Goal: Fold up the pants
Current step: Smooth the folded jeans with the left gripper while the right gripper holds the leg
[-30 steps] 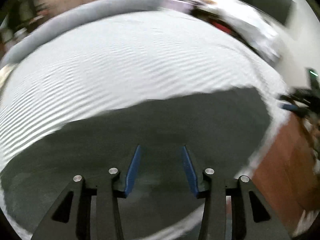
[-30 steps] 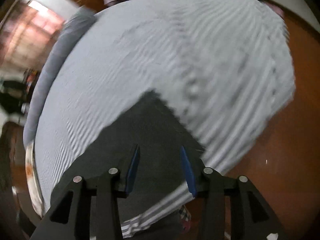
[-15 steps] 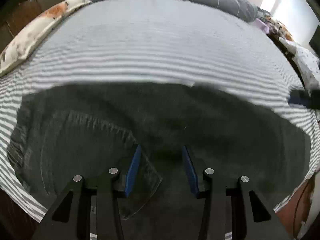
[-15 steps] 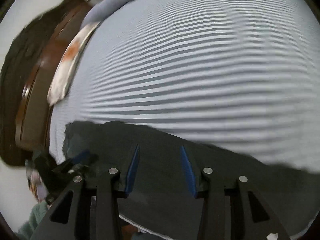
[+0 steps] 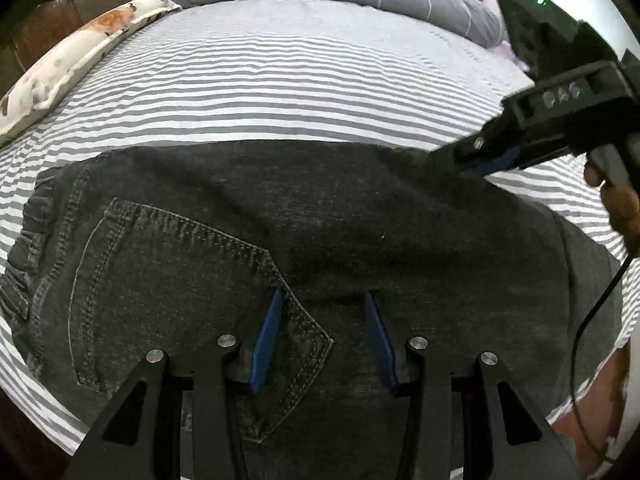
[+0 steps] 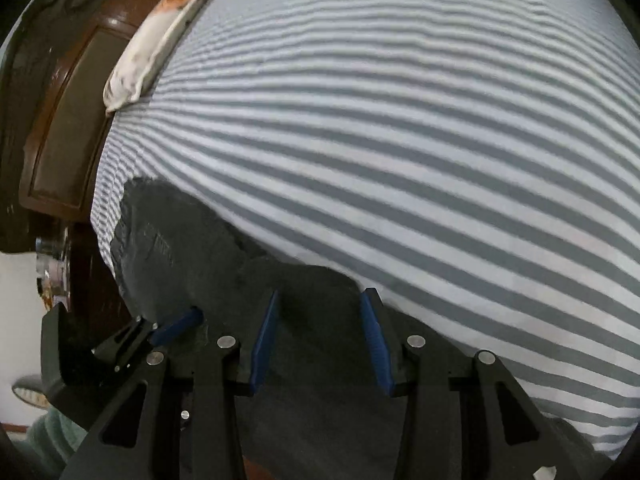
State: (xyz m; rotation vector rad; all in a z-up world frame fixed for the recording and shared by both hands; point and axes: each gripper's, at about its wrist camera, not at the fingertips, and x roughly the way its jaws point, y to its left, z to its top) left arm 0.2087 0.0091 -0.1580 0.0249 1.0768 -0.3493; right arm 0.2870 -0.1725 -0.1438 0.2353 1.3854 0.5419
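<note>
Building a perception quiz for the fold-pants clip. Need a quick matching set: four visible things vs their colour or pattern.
Things:
1. pants
2. bedsheet
3. finger pads of the left gripper
4. pillow

Looks:
A. blue
B. dark grey denim
C. white with orange and brown blotches
D. grey and white stripes

Pairs: 1-B, 2-D, 3-A, 4-C

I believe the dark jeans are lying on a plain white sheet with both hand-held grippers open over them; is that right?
Not quite: the sheet is grey-and-white striped, as the left wrist view shows. The dark jeans do lie on it, with the left hand-held gripper and right hand-held gripper open.
</note>
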